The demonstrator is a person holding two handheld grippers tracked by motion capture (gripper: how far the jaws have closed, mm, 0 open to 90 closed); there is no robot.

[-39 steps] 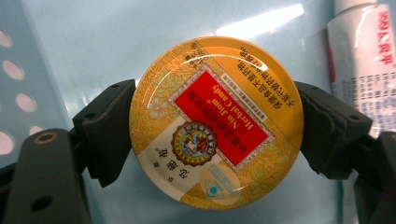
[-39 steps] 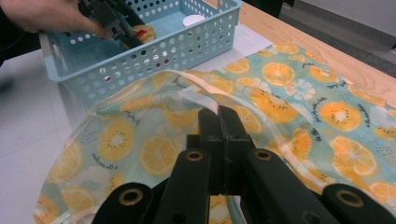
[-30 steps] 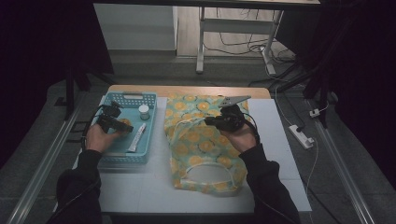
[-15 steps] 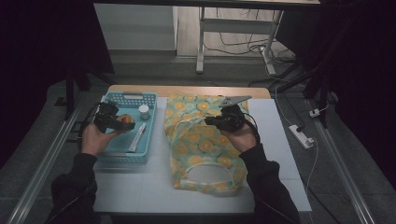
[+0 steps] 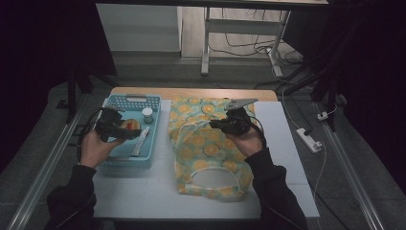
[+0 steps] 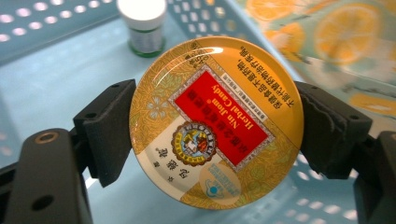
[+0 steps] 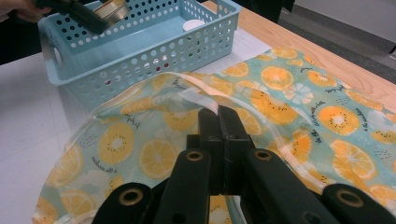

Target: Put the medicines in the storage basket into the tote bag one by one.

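A round yellow candy tin with a red label is pinched at its rim, and my left gripper is shut on it. In the high view the left gripper holds the tin above the blue basket. A teal bag with an orange-slice print lies flat mid-table. My right gripper rests on its upper part. In the right gripper view the right gripper is shut on the bag's clear edge strap, which it lifts slightly off the bag.
In the basket stand a small white-capped bottle and a white tube. The bottle is just beyond the tin. The basket's perforated wall lies close to the bag's left side. A wooden strip edges the table's far side.
My left gripper has risen a little over the basket with the tin still in it. The right gripper and the bag have stayed put.
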